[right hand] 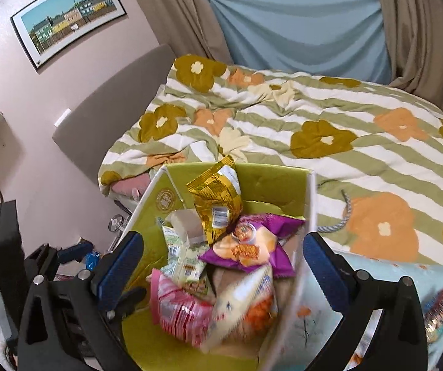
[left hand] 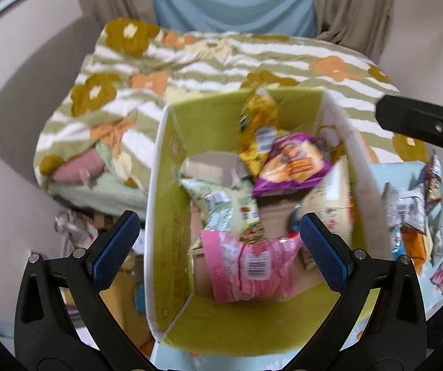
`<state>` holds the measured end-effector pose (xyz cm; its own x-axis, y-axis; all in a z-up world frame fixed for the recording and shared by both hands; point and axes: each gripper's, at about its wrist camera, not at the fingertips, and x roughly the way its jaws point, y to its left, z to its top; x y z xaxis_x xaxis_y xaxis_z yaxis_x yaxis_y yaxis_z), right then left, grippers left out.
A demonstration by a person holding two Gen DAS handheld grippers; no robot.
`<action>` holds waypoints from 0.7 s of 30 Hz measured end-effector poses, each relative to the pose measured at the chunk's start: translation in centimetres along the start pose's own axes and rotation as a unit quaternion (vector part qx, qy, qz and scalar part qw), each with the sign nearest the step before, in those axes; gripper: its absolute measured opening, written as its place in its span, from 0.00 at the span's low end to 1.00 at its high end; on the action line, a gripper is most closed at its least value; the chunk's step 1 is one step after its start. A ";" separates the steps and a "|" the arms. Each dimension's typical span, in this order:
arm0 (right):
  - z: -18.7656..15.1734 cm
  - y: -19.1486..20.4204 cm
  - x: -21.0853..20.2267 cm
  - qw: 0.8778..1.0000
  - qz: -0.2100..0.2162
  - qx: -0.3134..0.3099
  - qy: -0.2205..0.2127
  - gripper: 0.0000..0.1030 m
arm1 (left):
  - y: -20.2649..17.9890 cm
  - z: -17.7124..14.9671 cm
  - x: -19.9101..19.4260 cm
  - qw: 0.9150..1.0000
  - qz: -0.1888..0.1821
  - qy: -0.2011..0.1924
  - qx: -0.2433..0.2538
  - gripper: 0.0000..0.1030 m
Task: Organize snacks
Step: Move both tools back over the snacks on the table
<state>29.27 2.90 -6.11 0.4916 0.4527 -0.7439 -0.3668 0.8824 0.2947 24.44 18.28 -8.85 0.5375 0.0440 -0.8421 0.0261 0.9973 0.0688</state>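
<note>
The green-lined box [left hand: 172,216] holds crinkled packets: yellow [left hand: 257,130] at twelve o'clock, purple [left hand: 292,164] centre, pink [left hand: 252,266] at six. Both grippers [left hand: 218,250] [right hand: 223,266] gape, pinching nothing.

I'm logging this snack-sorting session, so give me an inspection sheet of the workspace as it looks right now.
Surface: pale blue floral cloth under the box.
Job's things: green-lined box holds pink packet, purple packet, yellow packet and others; more packets lie outside, right of the box.
Clutter: nothing seen.
Grippers: left gripper open, empty; right gripper open, empty, over the box.
Cables: grey cord on the bedspread.
Surroundings: flowered bedspread, curtains, framed picture.
</note>
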 end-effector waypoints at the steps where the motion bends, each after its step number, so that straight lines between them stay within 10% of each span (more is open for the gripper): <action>1: -0.4 -0.3 -1.5 1.000 -0.006 0.003 -0.007 1.00 | -0.6 0.1 -0.6 1.000 -0.006 -0.006 0.009 1.00; 11: -6.7 -6.3 -12.1 0.989 -0.132 0.061 -0.037 1.00 | -10.2 0.0 -3.4 0.991 -0.098 -0.028 0.088 1.00; 21: -15.9 -15.3 -19.6 0.972 -0.197 0.122 -0.034 1.00 | -20.3 -5.2 -3.8 0.994 -0.083 -0.003 0.071 1.00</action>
<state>12.68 -21.51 -5.53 0.6104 0.0739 -0.7887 0.0540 0.9894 0.1346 17.48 -1.84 -9.83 0.5217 -0.1210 -0.8445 0.2324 0.9726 0.0042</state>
